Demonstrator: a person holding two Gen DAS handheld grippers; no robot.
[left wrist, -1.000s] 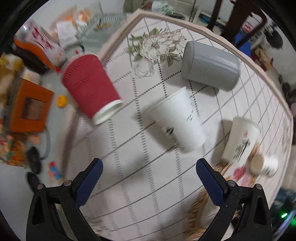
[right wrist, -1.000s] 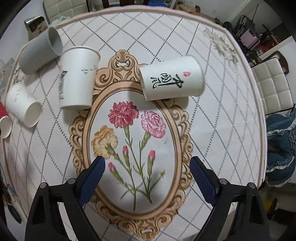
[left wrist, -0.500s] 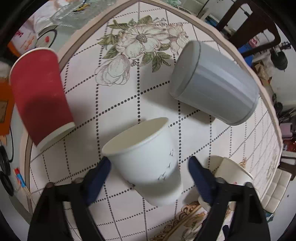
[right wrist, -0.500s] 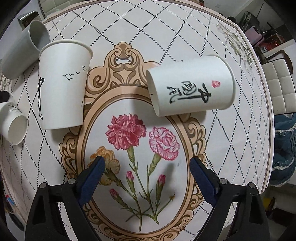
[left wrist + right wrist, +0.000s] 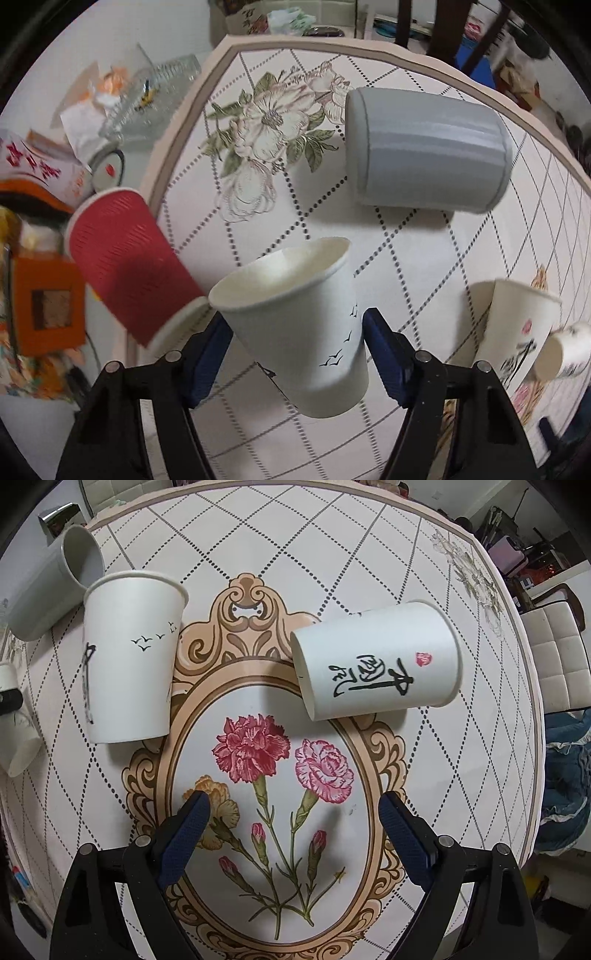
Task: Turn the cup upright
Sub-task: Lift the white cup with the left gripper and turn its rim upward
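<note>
My left gripper point(image 5: 295, 354) is shut on a white paper cup with small black birds point(image 5: 295, 325). The cup is tilted, mouth up and away from me, above the table. It also shows in the right wrist view point(image 5: 129, 664), standing up at the left. My right gripper point(image 5: 291, 834) is open and empty above the flower medallion. A white cup with black calligraphy point(image 5: 376, 664) lies on its side ahead of it, mouth to the left.
A grey cup point(image 5: 428, 151) lies on its side at the back. A red ribbed cup point(image 5: 125, 266) lies at the table's left edge point(image 5: 177, 155). Two white cups point(image 5: 517, 332) are at the right. Clutter sits beyond the left edge.
My left gripper has closed on the bird cup and tipped it from lying on its side to mouth up. My right gripper has moved closer to the calligraphy cup.
</note>
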